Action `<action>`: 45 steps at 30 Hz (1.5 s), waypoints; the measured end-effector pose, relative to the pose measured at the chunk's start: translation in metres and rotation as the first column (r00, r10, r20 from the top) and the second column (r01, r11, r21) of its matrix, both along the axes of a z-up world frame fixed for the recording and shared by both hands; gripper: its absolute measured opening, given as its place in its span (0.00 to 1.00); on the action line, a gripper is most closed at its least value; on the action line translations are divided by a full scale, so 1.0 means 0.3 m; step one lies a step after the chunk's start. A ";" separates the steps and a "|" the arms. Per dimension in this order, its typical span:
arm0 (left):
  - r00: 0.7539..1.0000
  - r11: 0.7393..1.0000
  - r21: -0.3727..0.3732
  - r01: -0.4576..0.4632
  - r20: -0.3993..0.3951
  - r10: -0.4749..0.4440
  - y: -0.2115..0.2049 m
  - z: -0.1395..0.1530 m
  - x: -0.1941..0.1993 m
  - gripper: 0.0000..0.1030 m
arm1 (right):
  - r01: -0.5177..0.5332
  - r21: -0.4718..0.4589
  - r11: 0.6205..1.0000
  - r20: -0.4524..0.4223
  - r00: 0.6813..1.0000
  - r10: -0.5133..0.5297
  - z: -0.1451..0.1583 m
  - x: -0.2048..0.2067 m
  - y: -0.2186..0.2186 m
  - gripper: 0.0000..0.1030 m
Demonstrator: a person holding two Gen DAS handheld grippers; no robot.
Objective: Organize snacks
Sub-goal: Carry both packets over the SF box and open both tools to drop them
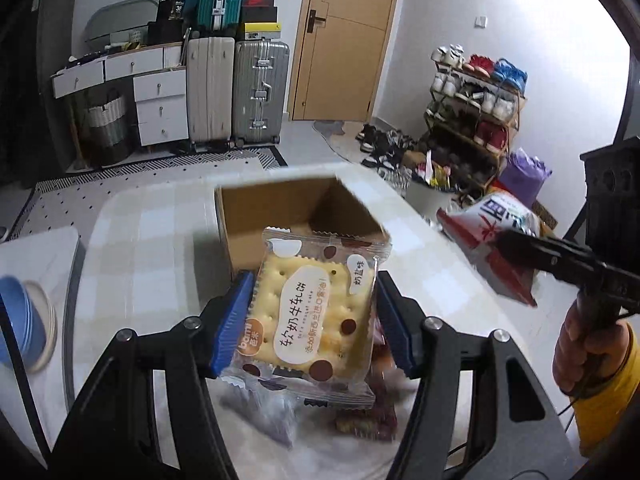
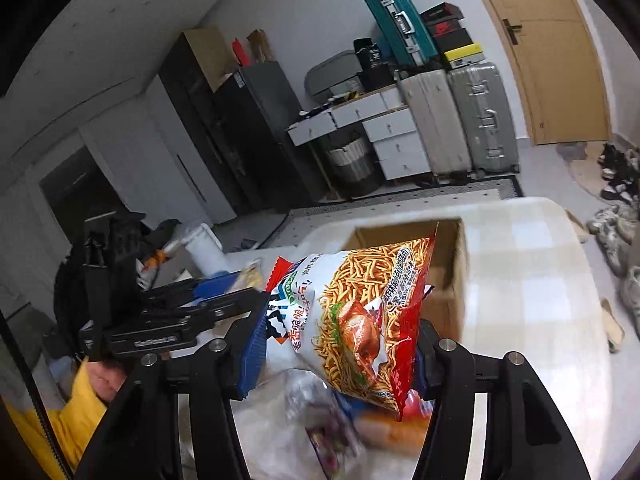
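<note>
My left gripper (image 1: 314, 316) is shut on a clear cracker packet (image 1: 312, 312) and holds it above the table, just in front of an open cardboard box (image 1: 276, 204). My right gripper (image 2: 338, 344) is shut on a red and white noodle snack bag (image 2: 352, 316), lifted near the same box (image 2: 448, 276). In the left wrist view the right gripper (image 1: 504, 246) holds that bag (image 1: 492, 232) at the right. More snack packets (image 1: 360, 408) lie blurred on the table under both grippers.
The table has a pale checked cloth (image 1: 140, 248). Stacked blue and white bowls (image 1: 24, 320) stand at its left edge. Suitcases (image 1: 236, 92), drawers and a shoe rack (image 1: 472, 112) stand on the floor beyond. A white bin (image 2: 204, 248) is at the left.
</note>
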State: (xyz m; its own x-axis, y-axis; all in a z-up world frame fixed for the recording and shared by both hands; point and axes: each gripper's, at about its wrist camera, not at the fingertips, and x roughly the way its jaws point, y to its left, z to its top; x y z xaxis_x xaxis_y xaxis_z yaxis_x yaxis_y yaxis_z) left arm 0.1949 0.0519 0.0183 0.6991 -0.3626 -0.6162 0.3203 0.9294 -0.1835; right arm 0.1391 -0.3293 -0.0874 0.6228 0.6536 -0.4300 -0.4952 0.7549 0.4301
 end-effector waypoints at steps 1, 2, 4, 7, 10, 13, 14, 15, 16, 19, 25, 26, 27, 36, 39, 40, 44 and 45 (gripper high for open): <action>1.000 1.000 -0.010 -0.002 0.001 0.002 0.008 0.025 0.047 0.57 | -0.005 -0.004 1.000 -0.003 1.000 0.005 0.011 0.030 0.011 0.56; 1.000 1.000 -0.011 0.000 -0.004 0.000 0.008 0.046 0.082 0.57 | -0.007 -0.015 1.000 -0.002 1.000 0.007 0.025 0.061 0.023 0.56; 1.000 1.000 -0.014 -0.004 -0.026 0.004 0.008 0.069 0.188 0.57 | -0.012 -0.035 0.999 -0.003 1.000 0.012 0.042 0.131 0.054 0.56; 0.998 1.000 -0.010 -0.003 -0.065 0.003 -0.003 0.067 0.343 0.57 | -0.025 -0.027 0.999 -0.042 0.999 0.024 0.035 0.245 0.092 0.56; 0.994 1.000 0.009 -0.013 -0.111 0.014 -0.020 0.026 0.504 0.57 | -0.015 -0.054 0.998 -0.073 0.997 0.011 0.009 0.352 0.125 0.56; 0.985 1.000 0.008 -0.017 -0.171 0.018 -0.029 -0.031 0.632 0.57 | -0.009 -0.086 0.996 -0.109 0.994 0.000 -0.038 0.461 0.151 0.56; 0.984 0.999 0.021 -0.026 -0.178 0.029 -0.027 -0.050 0.666 0.57 | -0.007 -0.099 0.995 -0.118 0.993 -0.005 -0.052 0.492 0.156 0.56; 0.981 0.999 0.039 -0.024 -0.191 0.031 -0.031 -0.067 0.708 0.57 | -0.008 -0.109 0.994 -0.132 0.991 -0.007 -0.067 0.523 0.162 0.56; 0.979 0.999 0.049 -0.023 -0.200 0.033 -0.036 -0.091 0.733 0.57 | -0.010 -0.121 0.993 -0.148 0.989 -0.008 -0.086 0.556 0.167 0.56; 0.970 0.998 0.063 -0.016 -0.242 0.031 -0.047 -0.155 0.806 0.57 | -0.017 -0.162 0.987 -0.190 0.982 -0.014 -0.143 0.637 0.178 0.56; 0.957 0.997 0.078 -0.008 -0.287 0.030 -0.078 -0.299 0.830 0.57 | -0.033 -0.194 0.980 -0.256 0.966 -0.019 -0.241 0.710 0.182 0.56; 0.956 0.997 0.081 -0.006 -0.291 0.030 -0.081 -0.319 0.840 0.57 | -0.030 -0.203 0.979 -0.259 0.966 -0.024 -0.248 0.718 0.183 0.56; 0.953 0.997 0.083 -0.004 -0.302 0.029 -0.087 -0.353 0.867 0.57 | -0.029 -0.209 0.978 -0.265 0.964 -0.028 -0.257 0.725 0.185 0.56; 0.947 0.994 0.112 0.016 -0.321 0.021 -0.132 -0.452 0.881 0.50 | -0.032 -0.235 0.971 -0.302 0.952 -0.042 -0.322 0.741 0.183 0.57; 0.947 0.994 0.109 0.017 -0.321 0.019 -0.123 -0.451 0.869 0.50 | -0.030 -0.249 0.968 -0.295 0.954 -0.046 -0.323 0.732 0.187 0.58; 0.947 0.994 0.110 0.014 -0.320 0.022 -0.119 -0.449 0.865 0.50 | -0.032 -0.254 0.967 -0.295 0.954 -0.046 -0.320 0.722 0.196 0.58; 0.954 0.992 0.125 0.010 -0.299 0.028 -0.116 -0.419 0.824 0.50 | -0.032 -0.284 0.958 -0.285 0.957 -0.052 -0.318 0.711 0.218 0.59; 0.955 0.992 0.127 0.006 -0.296 0.032 -0.116 -0.414 0.819 0.50 | -0.033 -0.289 0.957 -0.284 0.957 -0.053 -0.318 0.710 0.220 0.59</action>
